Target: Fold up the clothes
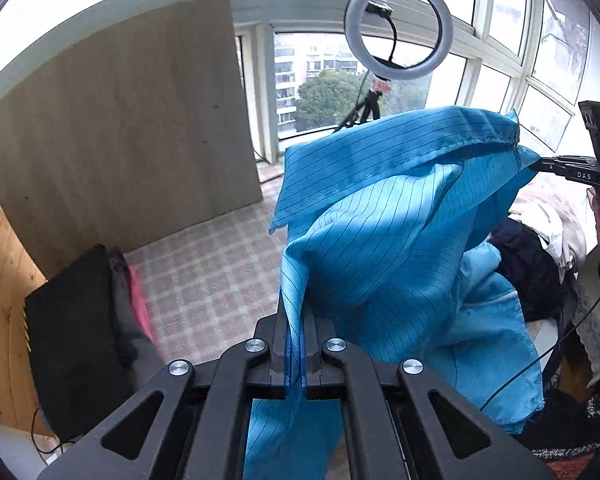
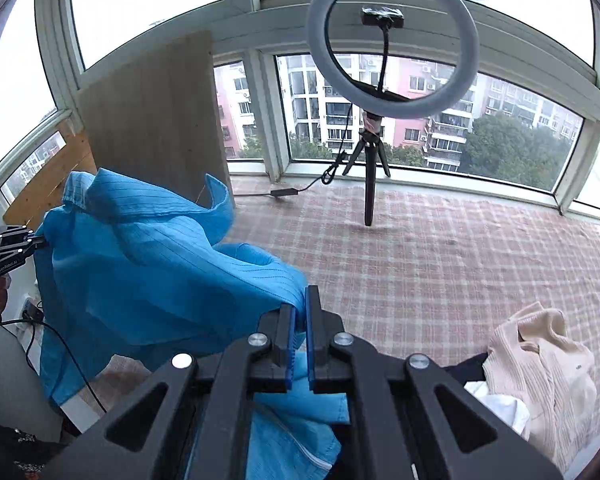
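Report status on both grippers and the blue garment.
Left gripper shut on blue striped garment. Right gripper shut on it too. Garment lifted, bunched between them. Ring light tripod stands beyond, clear.

Blue pinstriped garment (image 1: 380,216), plaid cloth (image 2: 440,248)

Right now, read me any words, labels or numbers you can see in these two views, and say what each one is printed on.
"DAS" in white on the black body of the right tool, seen from the left wrist view.
White lettering on the body of the left tool, seen from the right wrist view: too small and tilted to read surely.
Small dark mark on the cream sweater: too small to read.
Blue garment: no readable text.
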